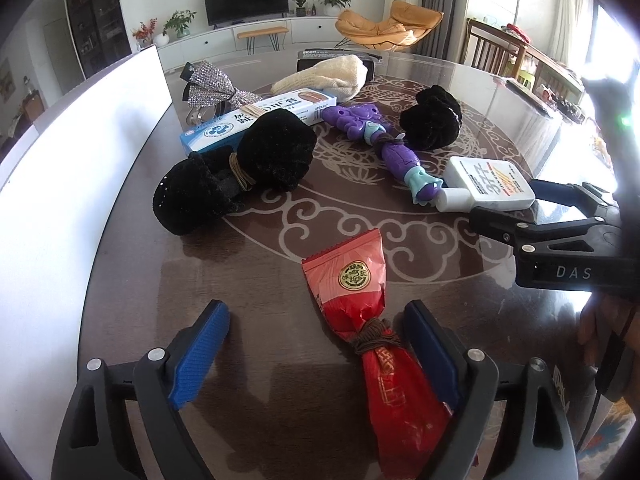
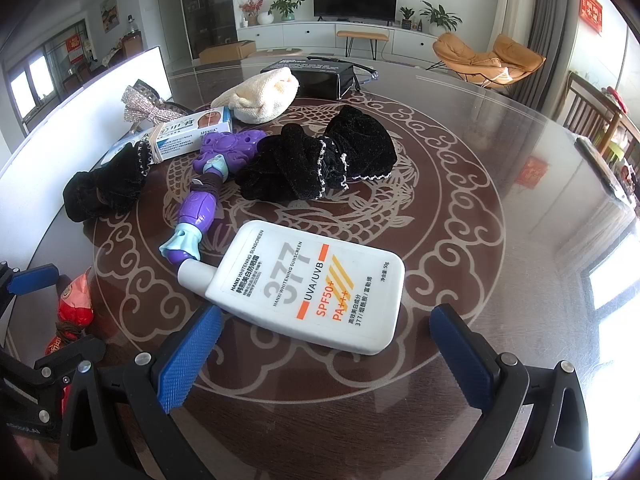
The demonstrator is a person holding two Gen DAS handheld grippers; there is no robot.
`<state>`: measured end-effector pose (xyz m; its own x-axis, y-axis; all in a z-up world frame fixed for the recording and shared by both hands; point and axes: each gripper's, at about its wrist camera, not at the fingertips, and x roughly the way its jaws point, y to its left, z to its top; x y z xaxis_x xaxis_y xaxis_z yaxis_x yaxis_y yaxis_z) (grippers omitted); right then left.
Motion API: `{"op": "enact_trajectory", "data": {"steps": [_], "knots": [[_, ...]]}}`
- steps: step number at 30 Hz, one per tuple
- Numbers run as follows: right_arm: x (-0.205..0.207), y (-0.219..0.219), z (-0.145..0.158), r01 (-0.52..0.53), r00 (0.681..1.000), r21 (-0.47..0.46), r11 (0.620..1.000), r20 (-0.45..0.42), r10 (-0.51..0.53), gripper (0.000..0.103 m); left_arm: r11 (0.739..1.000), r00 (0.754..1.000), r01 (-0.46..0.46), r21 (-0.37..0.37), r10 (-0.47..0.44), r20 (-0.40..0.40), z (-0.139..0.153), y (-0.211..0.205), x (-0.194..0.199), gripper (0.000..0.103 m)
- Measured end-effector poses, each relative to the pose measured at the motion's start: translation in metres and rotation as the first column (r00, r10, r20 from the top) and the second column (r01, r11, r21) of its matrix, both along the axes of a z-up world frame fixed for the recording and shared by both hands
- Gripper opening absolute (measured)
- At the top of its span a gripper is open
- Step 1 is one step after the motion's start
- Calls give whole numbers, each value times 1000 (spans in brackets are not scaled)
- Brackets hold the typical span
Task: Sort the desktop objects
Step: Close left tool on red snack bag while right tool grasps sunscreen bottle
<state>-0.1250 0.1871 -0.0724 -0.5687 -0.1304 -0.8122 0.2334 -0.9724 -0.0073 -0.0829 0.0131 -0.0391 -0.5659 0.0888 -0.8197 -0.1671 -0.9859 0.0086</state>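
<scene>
Landmark — red snack packet (image 1: pixel 362 312), tied at its waist with brown cord, lying on the dark patterned desk (image 1: pixel 132 280); left gripper (image 1: pixel 316 356) straddles its lower half, right finger touching the wrapper, left finger (image 1: pixel 200 356) well clear — not clamped. Beyond the packet: black velvet bow (image 1: pixel 236 176), blue medicine box (image 1: pixel 256 120), purple toy (image 1: pixel 384 148), cream cloth (image 1: pixel 324 76). Right of the packet: white sunscreen bottle (image 2: pixel 312 284) lying flat; right gripper (image 2: pixel 324 356) just short of it, fingers wide, nothing held.
</scene>
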Motion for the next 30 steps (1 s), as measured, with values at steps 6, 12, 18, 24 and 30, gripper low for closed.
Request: {"op": "enact_trajectory", "data": {"steps": [6, 12, 18, 24, 30], "knots": [[3, -1, 0, -8, 1000, -1, 1000, 3, 8, 103, 1000, 1000, 22, 13, -21, -8, 6, -16, 17, 24], [4, 14, 12, -50, 996, -28, 998, 76, 52, 103, 1000, 1000, 5, 30, -4, -31, 5, -40, 29, 24], [-47, 53, 25, 126, 984, -229, 965, 154, -92, 103, 1000, 997, -4, 31, 7, -71, 3, -40, 35, 24], [-72, 38, 25, 9, 990, -242, 970, 138, 25, 103, 999, 998, -9, 34, 12, -70, 4, -40, 34, 24], [-47, -23, 10, -344, 908, -73, 936, 229, 352, 102, 998, 998, -5, 60, 8, -59, 5, -44, 34, 24]]}}
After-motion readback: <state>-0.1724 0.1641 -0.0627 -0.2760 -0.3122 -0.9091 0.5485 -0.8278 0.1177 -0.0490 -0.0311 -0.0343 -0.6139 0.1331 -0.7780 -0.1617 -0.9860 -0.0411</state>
